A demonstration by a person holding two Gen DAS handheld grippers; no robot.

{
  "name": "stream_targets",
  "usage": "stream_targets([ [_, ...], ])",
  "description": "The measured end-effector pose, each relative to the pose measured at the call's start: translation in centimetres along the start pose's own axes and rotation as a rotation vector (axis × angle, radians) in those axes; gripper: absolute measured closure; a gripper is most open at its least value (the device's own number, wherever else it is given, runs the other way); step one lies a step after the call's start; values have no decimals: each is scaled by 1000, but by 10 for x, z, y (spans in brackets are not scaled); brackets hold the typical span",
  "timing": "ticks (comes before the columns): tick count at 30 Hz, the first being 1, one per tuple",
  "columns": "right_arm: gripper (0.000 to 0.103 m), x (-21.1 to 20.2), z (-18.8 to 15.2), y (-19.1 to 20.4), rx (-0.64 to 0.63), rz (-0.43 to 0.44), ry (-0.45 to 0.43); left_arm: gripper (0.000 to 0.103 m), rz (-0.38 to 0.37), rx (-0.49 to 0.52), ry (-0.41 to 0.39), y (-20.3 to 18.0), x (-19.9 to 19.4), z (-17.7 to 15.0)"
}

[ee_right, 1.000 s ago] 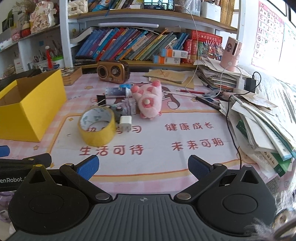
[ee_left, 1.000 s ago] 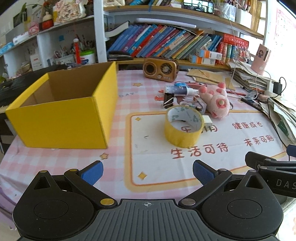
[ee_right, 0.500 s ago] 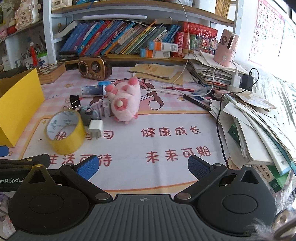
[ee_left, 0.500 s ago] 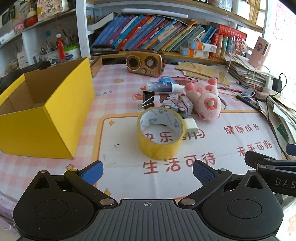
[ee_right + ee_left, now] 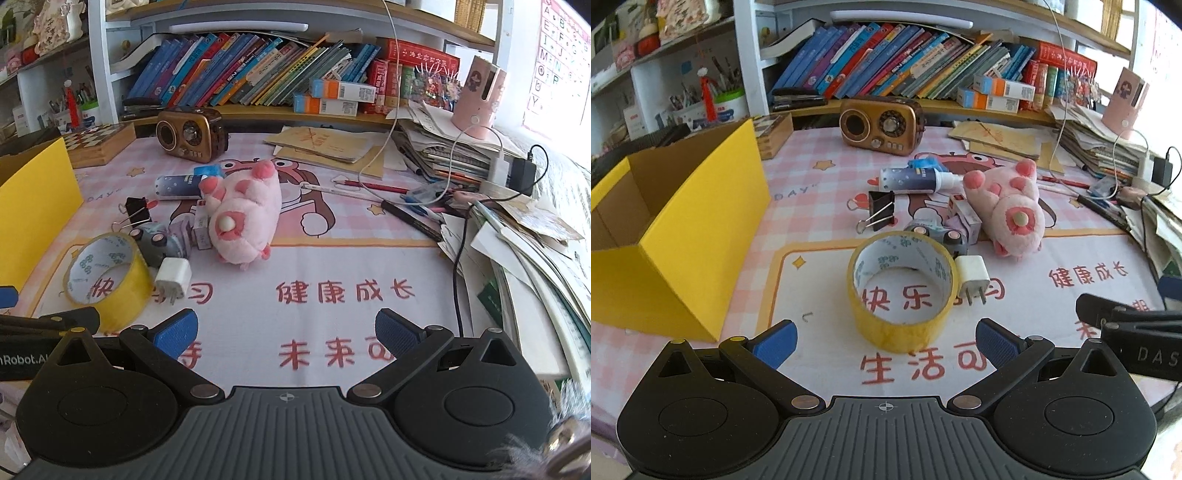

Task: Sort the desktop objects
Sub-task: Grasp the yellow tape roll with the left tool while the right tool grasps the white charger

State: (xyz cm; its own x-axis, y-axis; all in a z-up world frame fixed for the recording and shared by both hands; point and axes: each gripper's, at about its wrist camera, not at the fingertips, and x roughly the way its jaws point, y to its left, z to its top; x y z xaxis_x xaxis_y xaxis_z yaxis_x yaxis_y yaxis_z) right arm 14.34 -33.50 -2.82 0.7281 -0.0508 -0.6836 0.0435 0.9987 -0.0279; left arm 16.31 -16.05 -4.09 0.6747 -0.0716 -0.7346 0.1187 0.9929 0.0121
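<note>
Blue-padded fingers of the left tool [image 5: 884,343] stand wide apart, holding nothing, low over the desk [image 5: 820,373]; the right tool [image 5: 284,332] is spread just as wide and also has nothing between its pads; just ahead of the left tool a roll of yellow tape [image 5: 903,290] stands on its side edge on the white printed mat [image 5: 1052,254], its hollow core open to the camera; a white plug adapter [image 5: 973,277] lies touching the roll's right side, prongs toward the camera; just behind the roll sit a small grey toy car [image 5: 940,232] and a small lilac box [image 5: 964,218], close together; a black binder clip [image 5: 879,210] lies left of them; a pink plush toy [image 5: 1012,206] lies on its side to the right, against the small box; farther back a dark tube with a white cap [image 5: 916,179] lies flat; an open yellow cardboard box [image 5: 698,229] stands well to the left of the pile; beyond, a brown retro radio [image 5: 881,125] sits near the desk's back edge, with a wooden chessboard box [image 5: 98,144] to its left; rows of books [image 5: 905,66] fill the shelf behind; stacked papers [image 5: 517,236] and cables crowd the right side.
</note>
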Motion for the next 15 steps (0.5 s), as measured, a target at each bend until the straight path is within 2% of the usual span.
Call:
stream_targets([
  [15,0,28,22,-4,-49,60,5,2,13,34,-4,-7,37,17],
])
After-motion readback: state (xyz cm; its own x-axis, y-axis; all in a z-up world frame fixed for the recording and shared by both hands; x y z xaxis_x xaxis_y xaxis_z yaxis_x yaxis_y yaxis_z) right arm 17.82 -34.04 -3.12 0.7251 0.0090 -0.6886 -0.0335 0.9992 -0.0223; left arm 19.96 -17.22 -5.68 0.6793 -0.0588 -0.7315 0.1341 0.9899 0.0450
